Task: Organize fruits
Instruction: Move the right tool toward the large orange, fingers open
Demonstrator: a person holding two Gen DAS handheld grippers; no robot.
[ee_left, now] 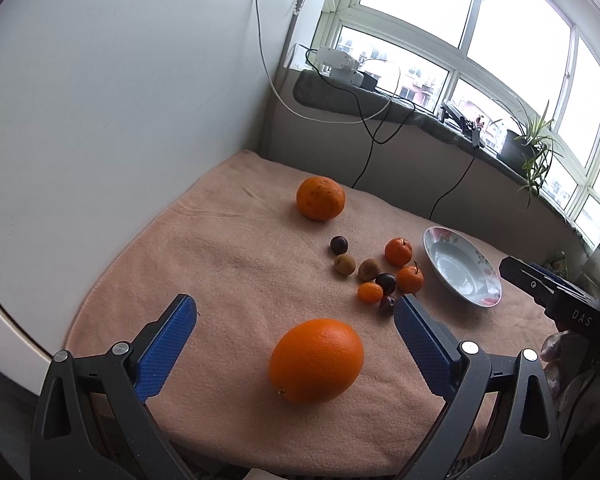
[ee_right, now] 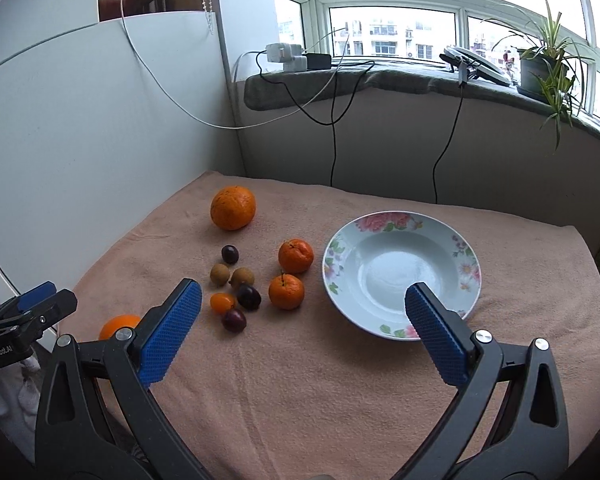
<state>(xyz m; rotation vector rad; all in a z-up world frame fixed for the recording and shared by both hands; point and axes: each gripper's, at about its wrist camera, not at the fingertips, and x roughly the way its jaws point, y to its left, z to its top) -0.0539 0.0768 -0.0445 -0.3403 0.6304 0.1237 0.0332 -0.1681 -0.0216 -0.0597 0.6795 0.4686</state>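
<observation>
The left gripper has its jaws wide, and a smooth orange lies on the towel between its fingers, touching neither. The right gripper is also spread wide and holds nothing, its right finger in front of the near rim of the plate. From the plate, two tangerines lie just beside it at 9 o'clock, the small fruits lie beyond them, and a rough orange sits at 10 o'clock, well apart.

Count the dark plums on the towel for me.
3. One plum lies farthest back, just in front of the big rough orange; a second plum lies beside the kumquat; the third plum lies nearest the grippers. None appear hidden.
</observation>
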